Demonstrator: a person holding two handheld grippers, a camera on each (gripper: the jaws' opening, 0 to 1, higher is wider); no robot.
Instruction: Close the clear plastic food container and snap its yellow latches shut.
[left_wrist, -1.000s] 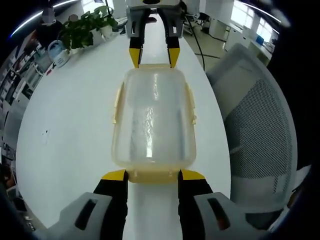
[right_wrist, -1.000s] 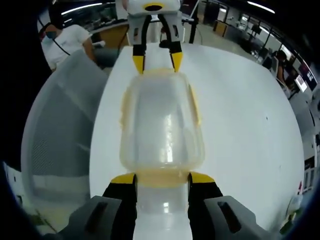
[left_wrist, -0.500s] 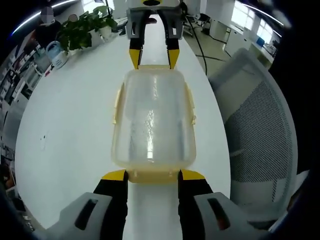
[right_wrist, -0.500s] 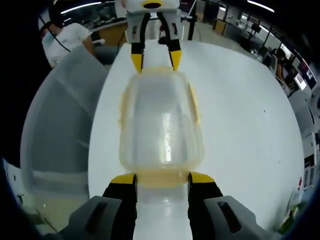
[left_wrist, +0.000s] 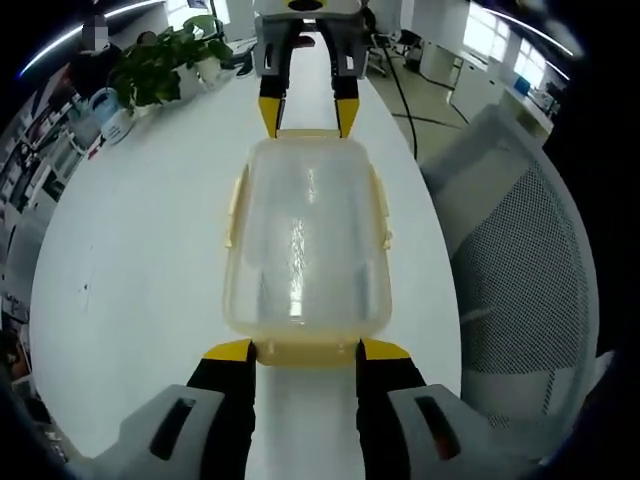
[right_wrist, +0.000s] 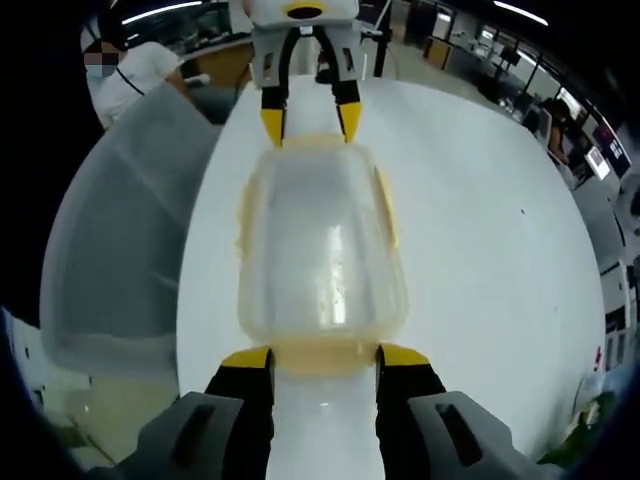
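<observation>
The clear plastic container (left_wrist: 305, 240) lies lid-on along the white table (left_wrist: 130, 230), with yellow latches (left_wrist: 381, 205) on its long sides. My left gripper (left_wrist: 307, 350) is open, its yellow-tipped jaws straddling the near yellow end latch (left_wrist: 305, 353). At the far end the right gripper (left_wrist: 307, 112) is open around the other end. In the right gripper view the same container (right_wrist: 322, 250) runs away from my right gripper (right_wrist: 325, 357), whose jaws flank its end latch (right_wrist: 325, 360). The left gripper (right_wrist: 310, 118) stands open at the far end.
A grey mesh office chair (left_wrist: 520, 260) stands close to the table's right edge, also seen as the chair (right_wrist: 120, 230) on the left. Potted plants (left_wrist: 165, 60) sit at the table's far left. A person in white (right_wrist: 130, 75) sits beyond the chair.
</observation>
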